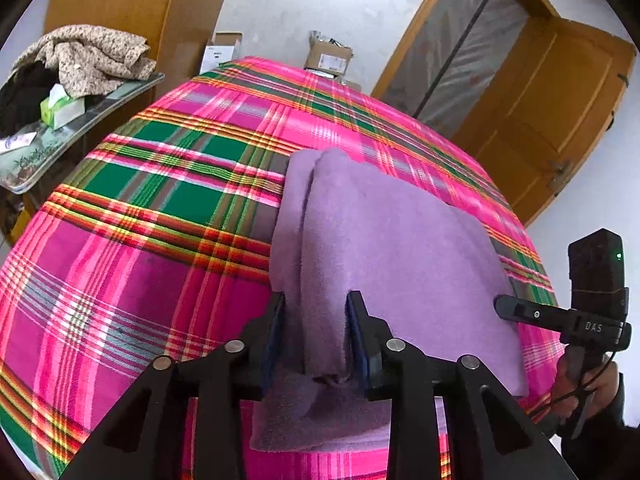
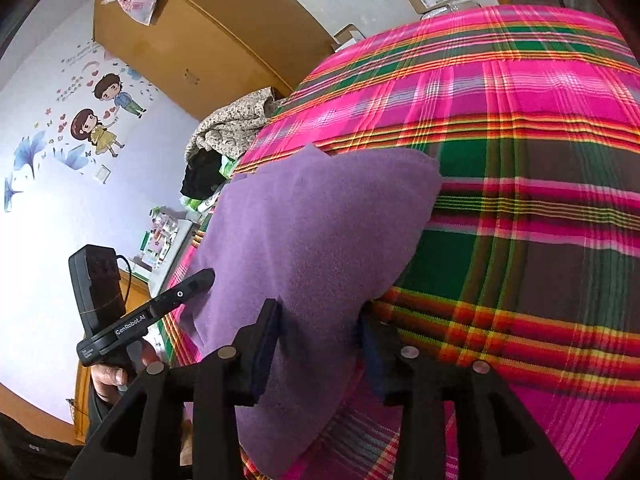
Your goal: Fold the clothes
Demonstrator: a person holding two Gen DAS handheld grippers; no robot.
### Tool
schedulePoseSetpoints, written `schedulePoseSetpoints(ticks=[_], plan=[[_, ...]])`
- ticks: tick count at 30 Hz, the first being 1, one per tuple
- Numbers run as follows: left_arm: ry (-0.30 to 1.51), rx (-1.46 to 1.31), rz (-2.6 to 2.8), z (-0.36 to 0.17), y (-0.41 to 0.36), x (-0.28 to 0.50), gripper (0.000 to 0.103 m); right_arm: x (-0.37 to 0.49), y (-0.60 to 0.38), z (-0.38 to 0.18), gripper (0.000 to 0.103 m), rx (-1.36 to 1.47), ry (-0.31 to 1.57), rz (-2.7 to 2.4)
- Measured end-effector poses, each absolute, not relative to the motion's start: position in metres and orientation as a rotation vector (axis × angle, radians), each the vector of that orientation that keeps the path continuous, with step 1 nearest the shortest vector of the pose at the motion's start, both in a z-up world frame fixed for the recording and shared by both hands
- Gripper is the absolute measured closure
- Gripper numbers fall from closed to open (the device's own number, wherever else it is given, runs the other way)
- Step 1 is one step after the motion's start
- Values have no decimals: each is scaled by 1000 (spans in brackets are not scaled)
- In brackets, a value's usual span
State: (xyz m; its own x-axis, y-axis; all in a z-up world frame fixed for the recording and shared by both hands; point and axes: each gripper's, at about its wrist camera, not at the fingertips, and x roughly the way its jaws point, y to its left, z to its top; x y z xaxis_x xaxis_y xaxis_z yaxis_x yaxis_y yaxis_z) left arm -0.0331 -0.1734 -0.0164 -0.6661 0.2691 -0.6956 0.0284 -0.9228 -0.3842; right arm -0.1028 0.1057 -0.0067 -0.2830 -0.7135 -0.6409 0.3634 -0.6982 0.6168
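A purple fleece cloth point(image 1: 392, 248) lies folded on the pink and green plaid bedspread point(image 1: 160, 208). Its near left edge is bunched into a thick fold that runs between the pads of my left gripper point(image 1: 316, 320), which is shut on it. A loose flap hangs below the jaws. In the right wrist view the same purple cloth point(image 2: 320, 232) fills the gap of my right gripper point(image 2: 320, 324), which is shut on its near edge. The right gripper point(image 1: 520, 310) shows at the cloth's right edge, and the left gripper point(image 2: 188, 286) at its left edge, each held by a hand.
A side table point(image 1: 80, 128) to the left of the bed holds a heap of speckled clothes point(image 1: 92, 56) and a green tissue box point(image 1: 60, 108). Cardboard boxes point(image 1: 328, 58) stand past the bed's far end. A wooden door point(image 1: 552, 120) is at the right. The bedspread point(image 2: 540, 200) is bare beyond the cloth.
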Motion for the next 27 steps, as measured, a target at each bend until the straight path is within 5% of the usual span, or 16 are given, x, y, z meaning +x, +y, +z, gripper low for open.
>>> schedulePoseSetpoints(ticks=[10,27], plan=[[-518,-1154,2718,-4,-170,-30,81,-101,103,8,76,1202,-407,-2063],[-394,-960,2815,54,-174,-58,82,-138,87,63,79,1034,-295,-2129]])
